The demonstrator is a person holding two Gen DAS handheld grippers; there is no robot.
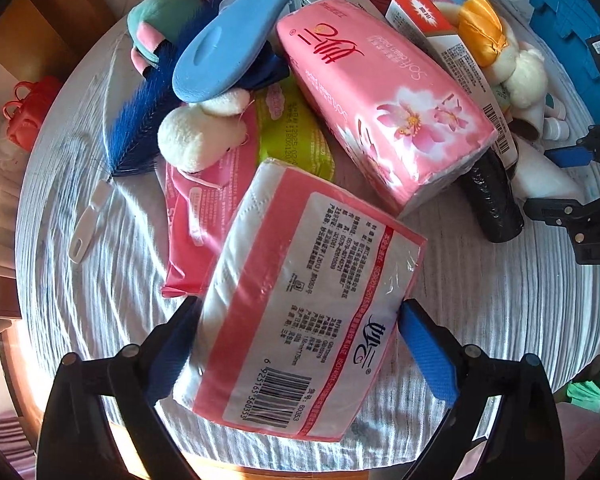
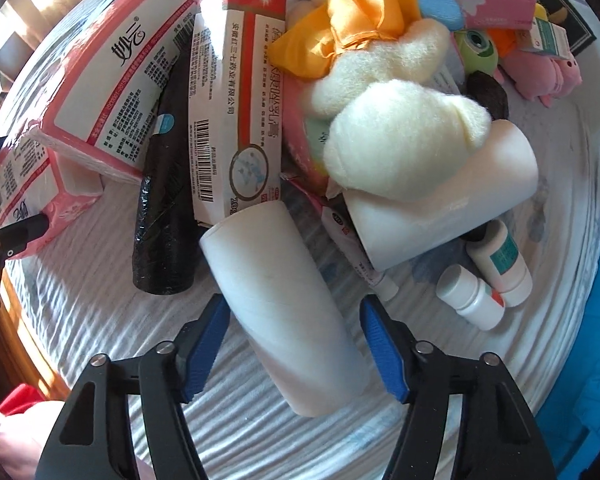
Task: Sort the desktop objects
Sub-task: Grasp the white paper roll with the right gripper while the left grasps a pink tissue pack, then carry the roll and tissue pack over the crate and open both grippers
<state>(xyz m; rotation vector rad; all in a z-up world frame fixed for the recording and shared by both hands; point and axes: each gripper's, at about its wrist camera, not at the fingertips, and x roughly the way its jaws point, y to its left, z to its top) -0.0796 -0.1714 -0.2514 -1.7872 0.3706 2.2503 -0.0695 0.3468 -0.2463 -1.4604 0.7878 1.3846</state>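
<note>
On the striped cloth lies a pink-and-white tissue pack (image 1: 300, 300), barcode side up. My left gripper (image 1: 298, 312) stands wide around its near end, open, with the blue pads close beside its two sides. A white cylinder roll (image 2: 288, 312) lies between the fingers of my right gripper (image 2: 293, 302). The left pad is near the roll and a gap shows at the right pad, so that gripper is open. The right gripper (image 1: 572, 184) also shows at the right edge of the left wrist view.
A pile fills the cloth behind: a second pink tissue pack (image 1: 384, 96), blue brush (image 1: 140, 116), cream plush toys (image 2: 400, 136), black roll (image 2: 168, 216), red-and-white box (image 2: 236, 92), another white roll (image 2: 452, 208), small white bottles (image 2: 484, 280). A blue crate (image 1: 568, 20) stands at the back right.
</note>
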